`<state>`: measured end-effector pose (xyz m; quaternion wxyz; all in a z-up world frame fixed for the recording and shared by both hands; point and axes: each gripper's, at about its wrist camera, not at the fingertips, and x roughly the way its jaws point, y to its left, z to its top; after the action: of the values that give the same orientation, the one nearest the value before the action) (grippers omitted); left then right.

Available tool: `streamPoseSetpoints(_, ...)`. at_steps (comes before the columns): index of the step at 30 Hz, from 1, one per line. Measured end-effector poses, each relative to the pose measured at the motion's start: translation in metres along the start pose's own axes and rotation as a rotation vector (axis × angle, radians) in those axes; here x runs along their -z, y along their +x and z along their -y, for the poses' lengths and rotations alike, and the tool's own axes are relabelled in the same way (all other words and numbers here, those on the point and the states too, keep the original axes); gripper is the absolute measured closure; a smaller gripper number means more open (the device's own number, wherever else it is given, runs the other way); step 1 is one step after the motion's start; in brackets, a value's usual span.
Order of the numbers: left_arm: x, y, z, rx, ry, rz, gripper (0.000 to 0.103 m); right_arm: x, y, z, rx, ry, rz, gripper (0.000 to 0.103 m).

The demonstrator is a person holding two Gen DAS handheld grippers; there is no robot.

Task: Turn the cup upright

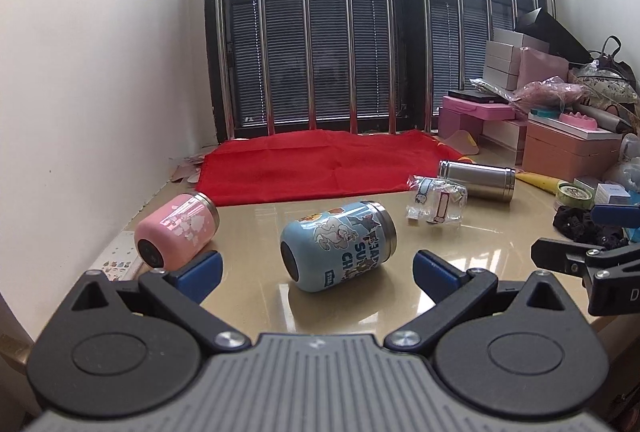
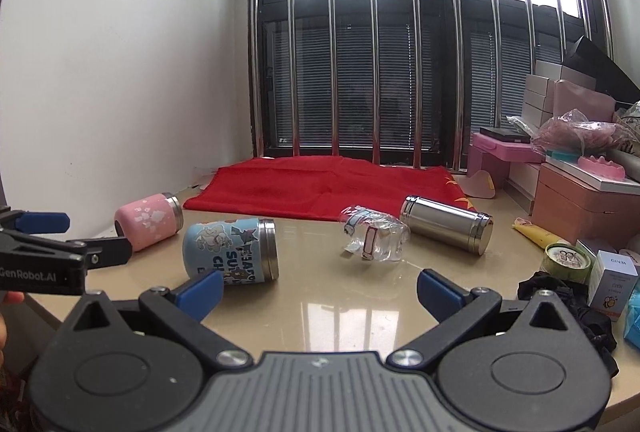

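Note:
Three cups lie on their sides on the beige table (image 1: 248,296). A blue cartoon cup (image 1: 338,244) lies just beyond my open left gripper (image 1: 318,270), its black base toward me; it also shows in the right wrist view (image 2: 231,252). A pink cup (image 1: 176,235) lies to its left, also in the right wrist view (image 2: 147,220). A steel cup (image 1: 476,179) lies further right, also in the right wrist view (image 2: 447,230). My right gripper (image 2: 320,290) is open and empty above bare table, right of the blue cup.
A clear crumpled plastic wrapper (image 2: 374,238) lies mid-table. A red cloth (image 2: 324,187) covers the back by the barred window. Pink boxes (image 2: 580,203), small cartons, a green tin (image 2: 566,260) and a black cloth (image 2: 560,296) crowd the right side. A white wall stands left.

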<state>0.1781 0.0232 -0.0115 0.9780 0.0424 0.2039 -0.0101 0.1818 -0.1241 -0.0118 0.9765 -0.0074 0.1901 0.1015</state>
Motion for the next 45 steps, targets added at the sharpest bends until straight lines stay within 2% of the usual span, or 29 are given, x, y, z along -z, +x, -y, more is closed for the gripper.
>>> streamPoseSetpoints(6,-0.024,0.058,-0.002,0.057,0.136,-0.102,0.000,-0.010,0.045,0.011,-0.005,0.006,-0.052,0.000)
streamPoseSetpoints(10,-0.039,0.104,-0.006,0.156,0.209,-0.233,0.000,-0.014,0.071,0.016,-0.014,0.006,-0.095,0.000)
streamPoseSetpoints(15,-0.060,0.157,0.005,0.198,0.453,-0.341,0.000,-0.016,0.099,0.026,-0.019,0.021,-0.153,0.000)
streamPoseSetpoints(18,-0.067,0.185,0.014,0.272,0.584,-0.434,0.000,-0.020,0.111,0.031,-0.032,0.008,-0.181,0.000)
streamPoseSetpoints(20,-0.067,0.200,0.019,0.329,0.637,-0.486,0.000,-0.024,0.117,0.035,-0.045,-0.011,-0.196,0.000)
streamPoseSetpoints(26,-0.056,0.239,0.034,0.416,0.723,-0.600,0.000,-0.023,0.137,0.044,-0.070,-0.029,-0.244,0.000)
streamPoseSetpoints(30,-0.035,0.267,0.038,0.393,0.728,-0.672,0.002,-0.016,0.146,0.052,-0.057,-0.001,-0.273,0.000)
streamPoseSetpoints(32,-0.035,0.262,0.036,0.403,0.708,-0.641,0.012,-0.014,0.146,0.054,-0.052,0.006,-0.281,0.000)
streamPoseSetpoints(39,-0.027,0.208,0.048,0.456,0.800,-0.570,0.013,-0.013,0.135,0.060,-0.026,0.018,-0.277,0.000)
streamPoseSetpoints(45,-0.017,0.173,0.079,0.507,0.881,-0.538,0.014,-0.008,0.115,0.059,-0.024,0.028,-0.264,0.000)
